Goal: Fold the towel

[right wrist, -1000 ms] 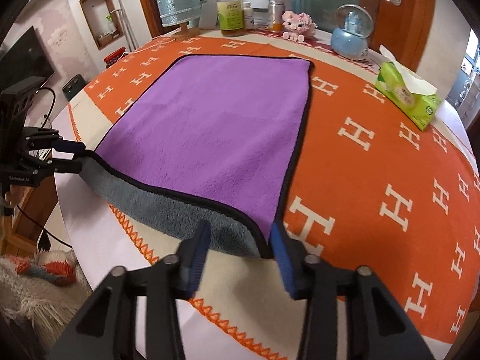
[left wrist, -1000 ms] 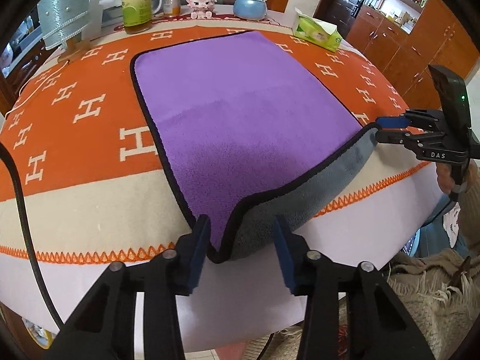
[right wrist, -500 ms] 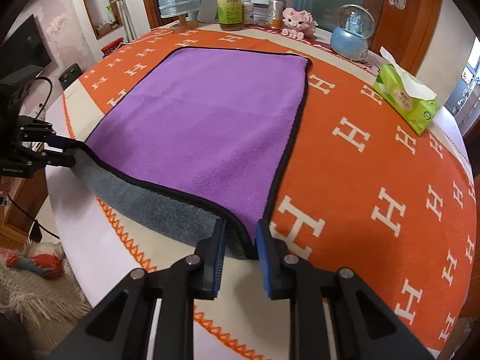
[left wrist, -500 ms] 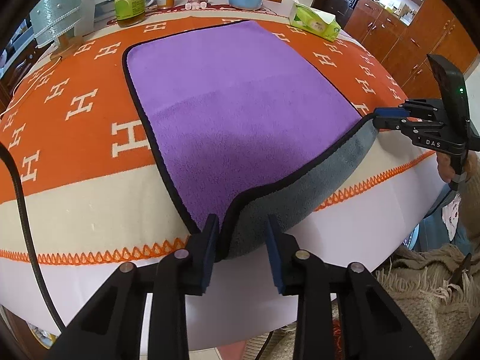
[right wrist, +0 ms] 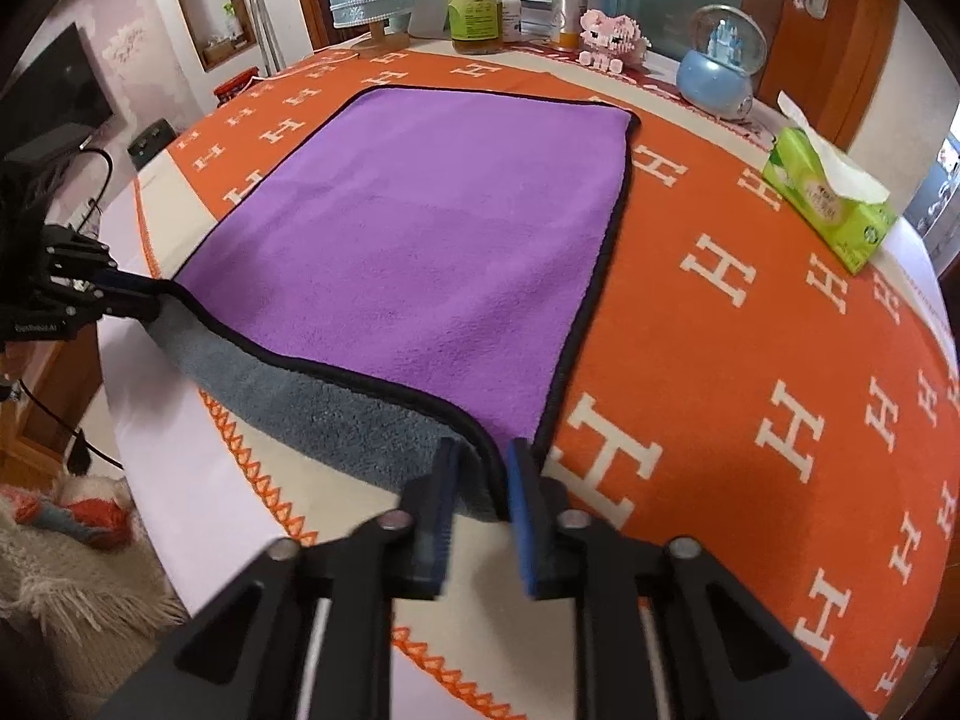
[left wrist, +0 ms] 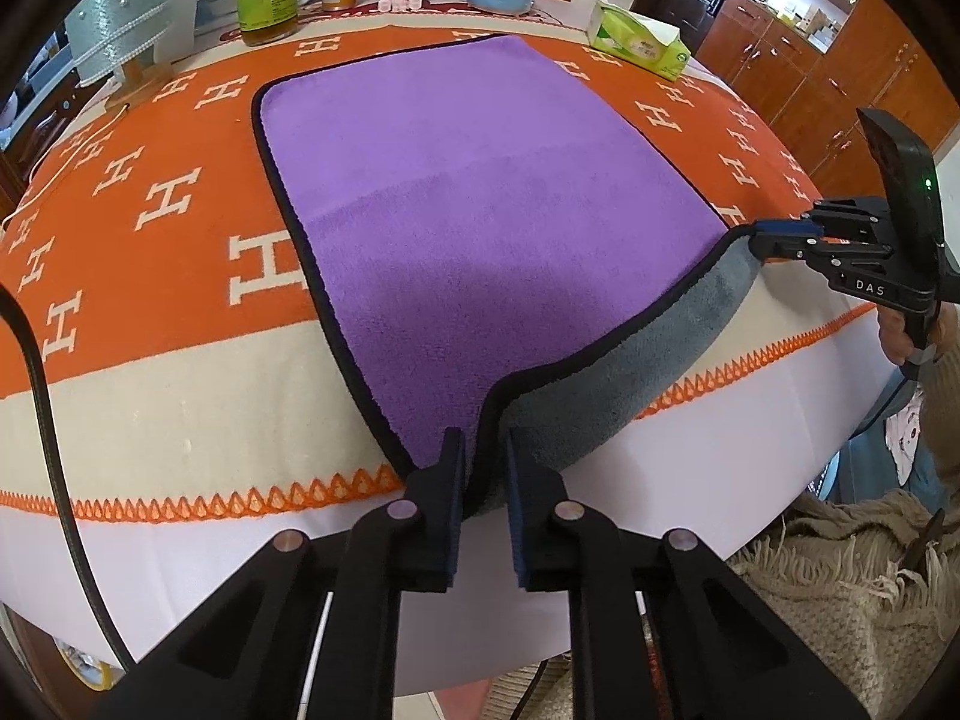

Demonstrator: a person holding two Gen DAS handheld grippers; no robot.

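Towel: the purple towel (left wrist: 480, 222) lies spread flat on the desk (left wrist: 150, 372), purple face up, black piping all round; its near edge is lifted, so the grey underside (left wrist: 630, 384) shows as a sagging strip between the two grippers.
Left gripper: the left gripper (left wrist: 485, 480) has its pads drawn in on the near corner directly ahead of it, with the piped edge running in between them; it reads as grasping that corner, though a narrow gap shows beside the cloth.
Right gripper: the right gripper (right wrist: 480, 480) is clenched the same way on the other near corner, with grey fabric bunched between its pads. From the left wrist view it sits far off to the right (left wrist: 780, 240), its tips pinching the corner clear of the desk.
Step in hand: judging by both corners being gripped and the edge just off the surface, this is the start of the first fold, the lift.
Next move: likely both grippers carry the near edge up and forward, away from themselves, over the purple field to the far edge (right wrist: 492, 95), keeping level with each other so the hem lands square.
What it calls for: enough height that the grey strip does not drag, and a steady pinch, since the plush cloth looks thick and could slip.
Beyond the towel: a tissue box (right wrist: 831, 204), a snow globe (right wrist: 720, 75), a pink toy (right wrist: 612, 36) and a bottle (right wrist: 474, 0) stand past the far edge, well apart from the landing line.
Desk cover: an orange cloth patterned with letters lies under the towel.
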